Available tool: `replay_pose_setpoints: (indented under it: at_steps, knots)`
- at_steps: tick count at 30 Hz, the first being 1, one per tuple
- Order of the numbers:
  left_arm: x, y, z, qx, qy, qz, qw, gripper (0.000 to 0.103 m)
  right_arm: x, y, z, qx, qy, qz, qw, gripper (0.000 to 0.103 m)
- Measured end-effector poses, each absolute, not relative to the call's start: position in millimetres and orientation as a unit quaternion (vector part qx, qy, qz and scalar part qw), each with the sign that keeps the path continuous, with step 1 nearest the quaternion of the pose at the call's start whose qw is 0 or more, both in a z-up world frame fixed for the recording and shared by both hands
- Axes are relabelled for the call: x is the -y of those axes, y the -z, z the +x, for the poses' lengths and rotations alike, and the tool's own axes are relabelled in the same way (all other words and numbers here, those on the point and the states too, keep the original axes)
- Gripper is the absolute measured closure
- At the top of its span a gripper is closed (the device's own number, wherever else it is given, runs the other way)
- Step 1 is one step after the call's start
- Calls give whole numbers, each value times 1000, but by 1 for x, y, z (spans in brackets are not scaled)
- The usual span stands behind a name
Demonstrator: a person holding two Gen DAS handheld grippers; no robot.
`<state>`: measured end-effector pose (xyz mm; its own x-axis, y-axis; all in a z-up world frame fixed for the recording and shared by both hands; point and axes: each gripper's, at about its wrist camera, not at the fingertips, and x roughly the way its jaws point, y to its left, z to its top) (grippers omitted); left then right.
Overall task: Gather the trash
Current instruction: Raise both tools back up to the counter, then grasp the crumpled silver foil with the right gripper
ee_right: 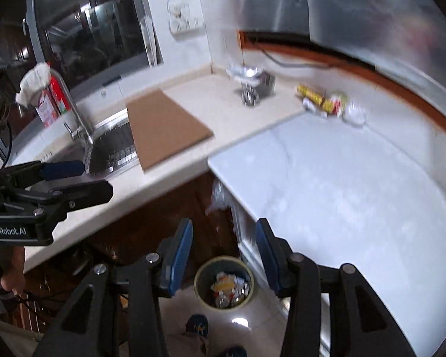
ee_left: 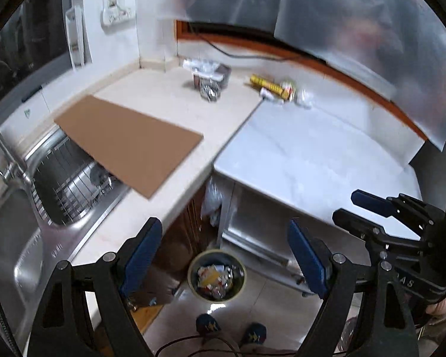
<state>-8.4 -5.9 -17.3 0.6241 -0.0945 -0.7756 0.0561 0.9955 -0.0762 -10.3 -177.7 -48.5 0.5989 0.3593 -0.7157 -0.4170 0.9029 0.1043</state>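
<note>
While both grippers hang over the floor in front of the table [ee_left: 175,110], the left gripper [ee_left: 224,255] has its fingers wide apart and holds nothing, and the right gripper [ee_right: 224,255] is also open and empty. Below them the trash bin [ee_right: 203,276] stands upright on the floor, with its mouth facing up, and crumpled trash [ee_right: 230,290] lies inside. More wrappers [ee_left: 278,90] lie at the back of the table, a yellow one with its long axis along the wall.
</note>
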Motion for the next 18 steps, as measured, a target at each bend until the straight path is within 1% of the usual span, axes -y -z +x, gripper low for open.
replay_pose_setpoints:
  at_steps: [6,10,12,18]
  knots:
    - [-5,-21,18,-412,42,-11,910,18,181,14,24,-377,-226,-22,898,56]
    - [-19,-46,51,-402,39,17,915,12,176,-5,58,-366,-223,-23,903,53]
    - [-27,-51,73,-396,36,29,917,12,171,-10,78,-365,-216,-24,905,48]
    - [-59,-50,155,-398,56,27,915,12,151,-13,155,-378,-191,-7,906,47]
